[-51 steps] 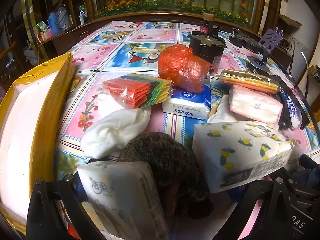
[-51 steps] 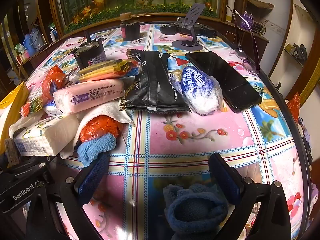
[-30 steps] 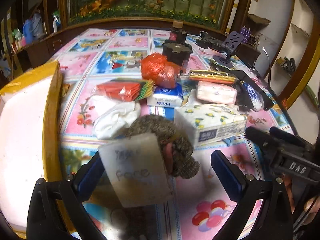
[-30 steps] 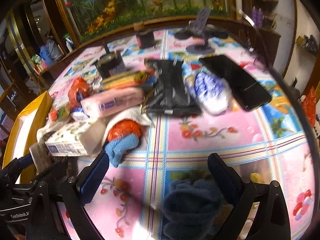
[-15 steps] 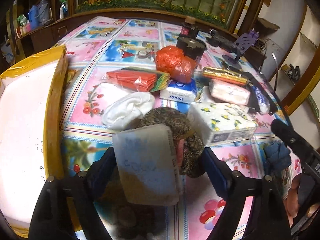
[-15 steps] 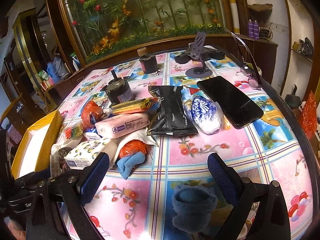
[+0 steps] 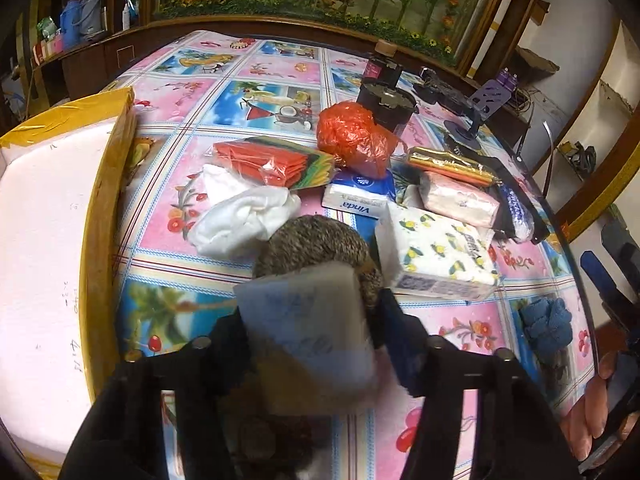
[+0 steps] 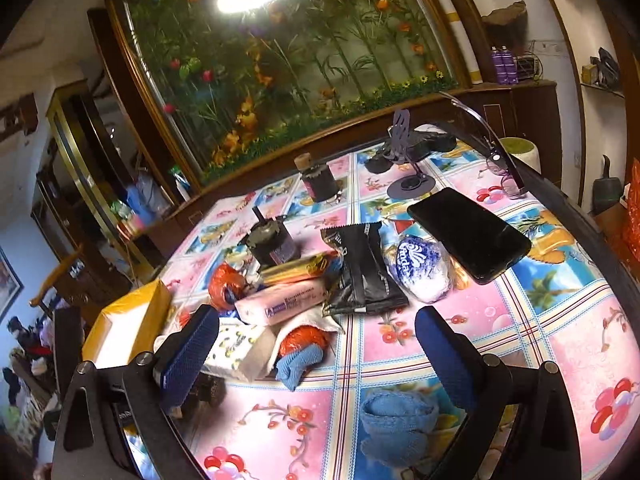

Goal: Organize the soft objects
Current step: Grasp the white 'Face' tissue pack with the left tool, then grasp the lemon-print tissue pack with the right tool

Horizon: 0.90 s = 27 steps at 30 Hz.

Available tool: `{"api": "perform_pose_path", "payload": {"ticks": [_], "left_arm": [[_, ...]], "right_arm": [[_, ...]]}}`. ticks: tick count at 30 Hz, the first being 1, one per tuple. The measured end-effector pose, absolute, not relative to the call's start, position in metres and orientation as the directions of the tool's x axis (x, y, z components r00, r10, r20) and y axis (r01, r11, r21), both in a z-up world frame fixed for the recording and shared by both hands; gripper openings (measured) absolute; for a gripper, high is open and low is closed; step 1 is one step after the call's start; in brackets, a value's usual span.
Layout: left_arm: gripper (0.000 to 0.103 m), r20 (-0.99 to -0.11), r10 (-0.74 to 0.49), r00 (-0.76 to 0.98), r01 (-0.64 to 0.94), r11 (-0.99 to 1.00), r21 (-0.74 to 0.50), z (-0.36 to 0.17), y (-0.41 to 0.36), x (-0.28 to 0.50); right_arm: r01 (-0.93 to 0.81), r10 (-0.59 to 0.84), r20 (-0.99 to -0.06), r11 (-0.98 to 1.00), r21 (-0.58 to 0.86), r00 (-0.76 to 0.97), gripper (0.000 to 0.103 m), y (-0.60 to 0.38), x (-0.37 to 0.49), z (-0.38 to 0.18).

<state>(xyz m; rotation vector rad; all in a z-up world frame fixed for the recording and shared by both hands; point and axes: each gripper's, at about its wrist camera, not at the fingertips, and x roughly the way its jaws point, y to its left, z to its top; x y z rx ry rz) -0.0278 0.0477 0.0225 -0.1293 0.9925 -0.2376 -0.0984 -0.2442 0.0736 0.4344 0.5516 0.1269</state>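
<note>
Closing left tongs are shown around a pale tissue pack, just in front of the speckled knit; light, compressible, best pinched mid-body. Right tongs are held wide, empty

Setting: a lived-in home, a living or dining room
Landmark: round table under a pink and blue cartoon-print cloth, crowded with household goods
On the table: tissue packs, a black phone, spectacles, a phone stand
Behind the table: large wood-framed glass panel of bamboo and orange flowers, above a low dark cabinet
Left of the table: gold-trimmed shelving holding bottles and packets
Right of the table: open wall shelves with small clutter
</note>
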Motion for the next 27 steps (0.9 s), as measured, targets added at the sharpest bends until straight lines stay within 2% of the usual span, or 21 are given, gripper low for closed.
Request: {"api": "perform_pose_path", "payload": {"ticks": [2, 7, 15, 21, 23, 24, 27], "left_arm": [[0.05, -0.809, -0.241, 0.537, 0.152, 0.97, -0.188, 0.028, 0.044, -0.035], [0.044, -0.789, -0.282, 0.546, 0.177, 0.959, -0.22, 0.04, 0.048, -0.057], [0.044, -0.762, -0.304, 0.571, 0.194, 0.953, -0.234, 0.043, 0.071, -0.088], [0.044, -0.734, -0.314, 0.602, 0.197, 0.949, -0.245, 0.043, 0.084, -0.096], [0.044, -0.727, -0.319, 0.608, 0.197, 0.948, -0.251, 0.043, 0.087, -0.096], [0.044, -0.724, -0.324, 0.61, 0.198, 0.946, -0.257, 0.043, 0.089, -0.096], [0.045, -0.712, -0.328, 0.621, 0.197, 0.944, -0.263, 0.044, 0.095, -0.097]], "right_arm": [[-0.004, 0.234, -0.464, 0.896, 0.445, 0.855, 0.1, -0.247, -0.102, 0.075], [-0.054, 0.291, -0.446, 0.88, 0.472, 0.846, 0.1, -0.251, -0.103, 0.074], [-0.307, 0.505, -0.575, 0.859, 0.41, 0.644, 0.096, -0.194, -0.082, 0.058], [-0.32, 0.495, -0.641, 0.869, 0.378, 0.587, 0.092, -0.178, -0.066, 0.056], [-0.311, 0.498, -0.653, 0.867, 0.39, 0.57, 0.088, -0.175, -0.06, 0.05], [-0.31, 0.501, -0.66, 0.865, 0.394, 0.559, 0.083, -0.172, -0.056, 0.05], [-0.322, 0.476, -0.685, 0.879, 0.351, 0.552, 0.082, -0.156, -0.048, 0.048]]}}
